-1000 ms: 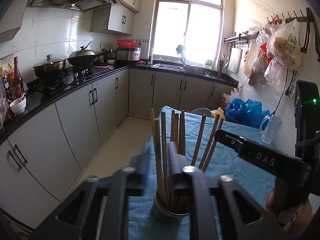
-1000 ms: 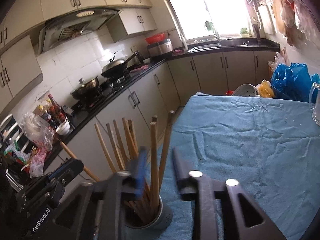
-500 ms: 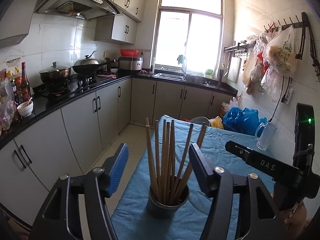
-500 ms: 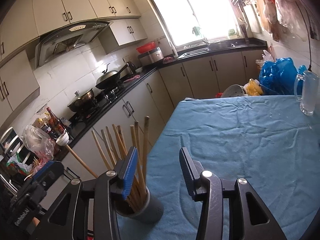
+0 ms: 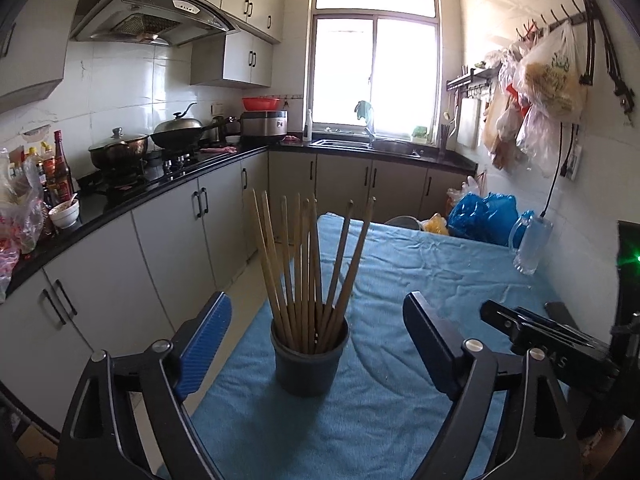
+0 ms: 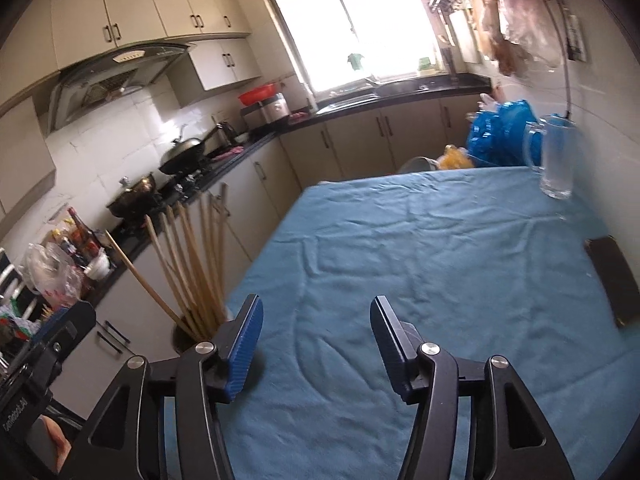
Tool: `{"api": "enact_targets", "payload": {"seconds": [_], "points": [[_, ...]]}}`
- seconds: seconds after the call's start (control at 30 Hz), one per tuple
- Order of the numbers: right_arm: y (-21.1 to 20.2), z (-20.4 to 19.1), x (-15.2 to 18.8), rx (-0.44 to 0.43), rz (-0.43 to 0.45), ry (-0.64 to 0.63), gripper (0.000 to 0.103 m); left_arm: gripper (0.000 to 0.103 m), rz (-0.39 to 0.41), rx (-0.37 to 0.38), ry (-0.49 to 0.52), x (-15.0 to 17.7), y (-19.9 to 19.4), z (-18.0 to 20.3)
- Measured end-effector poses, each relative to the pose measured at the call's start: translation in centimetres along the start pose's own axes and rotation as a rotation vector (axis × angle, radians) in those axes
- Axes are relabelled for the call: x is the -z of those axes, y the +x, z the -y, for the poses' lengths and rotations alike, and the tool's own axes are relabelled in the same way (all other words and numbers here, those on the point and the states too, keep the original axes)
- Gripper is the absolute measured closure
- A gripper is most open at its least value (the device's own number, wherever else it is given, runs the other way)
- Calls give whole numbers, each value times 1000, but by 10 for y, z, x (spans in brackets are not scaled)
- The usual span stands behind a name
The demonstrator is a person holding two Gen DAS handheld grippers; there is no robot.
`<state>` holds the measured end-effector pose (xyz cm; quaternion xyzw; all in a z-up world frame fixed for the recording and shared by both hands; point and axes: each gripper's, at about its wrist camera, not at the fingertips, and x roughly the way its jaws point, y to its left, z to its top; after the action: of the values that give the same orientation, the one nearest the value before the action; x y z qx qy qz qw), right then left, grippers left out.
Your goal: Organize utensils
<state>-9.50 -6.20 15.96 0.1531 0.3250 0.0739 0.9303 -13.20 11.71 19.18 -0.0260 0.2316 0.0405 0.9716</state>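
Several wooden chopsticks (image 5: 308,264) stand upright in a dark round holder (image 5: 309,356) on the blue cloth-covered table (image 5: 420,280). My left gripper (image 5: 316,344) is open and empty, its fingers wide on either side of the holder and a little short of it. In the right wrist view the chopsticks (image 6: 192,268) and holder (image 6: 188,336) sit at the left, by the table's left edge. My right gripper (image 6: 316,344) is open and empty over the cloth, to the right of the holder. It also shows at the right of the left wrist view (image 5: 552,340).
A glass mug (image 6: 554,156) stands at the table's far right. A dark flat object (image 6: 612,280) lies at the right edge. Blue bags (image 5: 484,220) sit beyond the table. Kitchen counters with a wok (image 5: 180,132) and pots run along the left.
Both grippers have opened and pulled back from the chopsticks. The holder now stands free between the left fingers, and the right gripper has swung right over the cloth.
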Motion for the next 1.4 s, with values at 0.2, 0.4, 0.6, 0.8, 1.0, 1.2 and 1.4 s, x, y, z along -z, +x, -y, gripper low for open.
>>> {"api": "enact_targets", "payload": {"seconds": [0.2,0.4,0.6,0.8,1.0,1.2,1.4], "points": [[-17,15,26,79,15,3,39,3,96,-100,2,21,-21,13],[-29,19,51,156,42,7,35,0,146,-156,-22,35,-41,13],[-36,22,68,193,66,3,33,0,155,-151,-45,52,-53,9],[-41,24,74,213,83,9,29,0,91,-151,-2,64,-47,16],[-38,23,80,234,74,-8,27,0,-5,-103,-18,72,-32,20],[-33,22,84,269,68,-30,26,0,-103,-91,-31,83,-15,18],[-27,21,86,291,63,-47,25,0,-140,-100,-45,89,-5,15]]}}
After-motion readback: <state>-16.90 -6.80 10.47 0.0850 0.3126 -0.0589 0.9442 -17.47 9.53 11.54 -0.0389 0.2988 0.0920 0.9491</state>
